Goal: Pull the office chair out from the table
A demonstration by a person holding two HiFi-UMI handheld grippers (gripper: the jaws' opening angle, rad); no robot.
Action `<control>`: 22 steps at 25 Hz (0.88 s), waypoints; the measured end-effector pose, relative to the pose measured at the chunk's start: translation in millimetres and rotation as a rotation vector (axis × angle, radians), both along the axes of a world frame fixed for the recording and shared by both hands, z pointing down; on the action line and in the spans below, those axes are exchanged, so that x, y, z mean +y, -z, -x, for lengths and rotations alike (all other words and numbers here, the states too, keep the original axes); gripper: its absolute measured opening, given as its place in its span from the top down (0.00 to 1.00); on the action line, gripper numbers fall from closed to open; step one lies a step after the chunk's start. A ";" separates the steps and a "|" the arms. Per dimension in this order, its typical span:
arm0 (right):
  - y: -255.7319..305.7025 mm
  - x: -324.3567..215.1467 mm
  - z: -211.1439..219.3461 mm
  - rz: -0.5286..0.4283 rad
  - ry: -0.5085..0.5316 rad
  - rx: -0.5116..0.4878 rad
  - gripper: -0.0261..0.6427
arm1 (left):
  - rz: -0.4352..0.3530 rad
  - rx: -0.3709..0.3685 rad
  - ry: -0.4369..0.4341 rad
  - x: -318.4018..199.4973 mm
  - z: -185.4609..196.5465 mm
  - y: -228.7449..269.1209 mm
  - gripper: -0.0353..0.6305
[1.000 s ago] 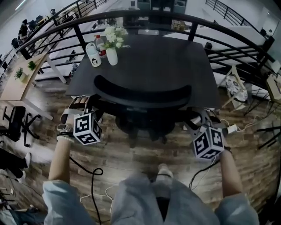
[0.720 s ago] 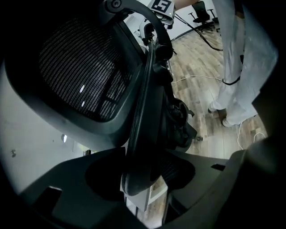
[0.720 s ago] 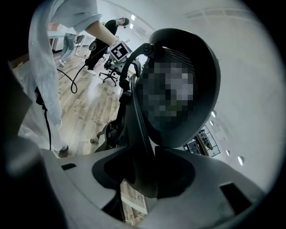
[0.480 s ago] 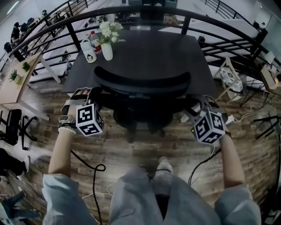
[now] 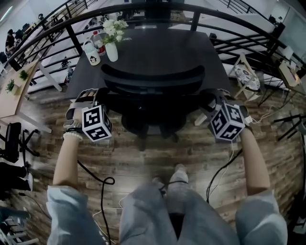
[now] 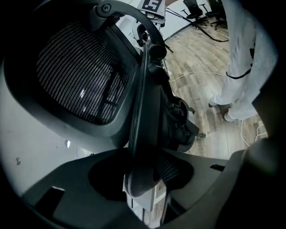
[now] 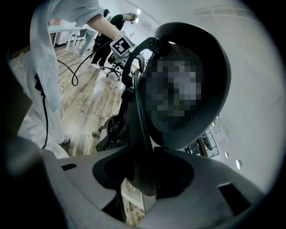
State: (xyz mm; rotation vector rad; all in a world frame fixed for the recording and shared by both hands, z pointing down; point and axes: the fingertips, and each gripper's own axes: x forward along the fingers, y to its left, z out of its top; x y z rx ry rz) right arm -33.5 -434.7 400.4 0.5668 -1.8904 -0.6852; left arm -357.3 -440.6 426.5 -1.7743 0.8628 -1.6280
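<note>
The black office chair point(image 5: 153, 79) stands tucked against the dark table point(image 5: 167, 48), its curved backrest toward me. My left gripper point(image 5: 90, 99) sits at the chair's left armrest. In the left gripper view that armrest point(image 6: 140, 134) runs down between the jaws of the left gripper point(image 6: 145, 179), which are shut on it. My right gripper point(image 5: 210, 99) sits at the right armrest. In the right gripper view that armrest point(image 7: 138, 134) lies between the jaws of the right gripper point(image 7: 143, 179), which are closing on it. The mesh backrest point(image 6: 76, 76) fills the left gripper view behind.
A white vase of flowers point(image 5: 112, 45) and a white bottle point(image 5: 91, 55) stand at the table's far left corner. A black railing point(image 5: 191, 9) curves behind the table. Cables point(image 5: 103, 182) trail on the wooden floor beside my legs point(image 5: 167, 210). Another chair point(image 5: 12, 139) stands at left.
Both grippers have stayed at the armrests. The head view has shifted, so the table and chair sit slightly higher in the picture. The chair has not visibly left the table.
</note>
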 end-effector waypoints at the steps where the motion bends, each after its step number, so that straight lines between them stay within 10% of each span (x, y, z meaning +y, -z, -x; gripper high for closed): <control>1: 0.5 0.1 -0.1 -0.002 -0.006 0.000 0.72 | -0.004 0.001 0.002 0.1 0.5 0.2 0.67; 22: 3.5 33.5 -9.8 -0.001 -0.022 -0.008 0.72 | 0.007 0.007 0.050 39.2 -8.3 4.6 0.67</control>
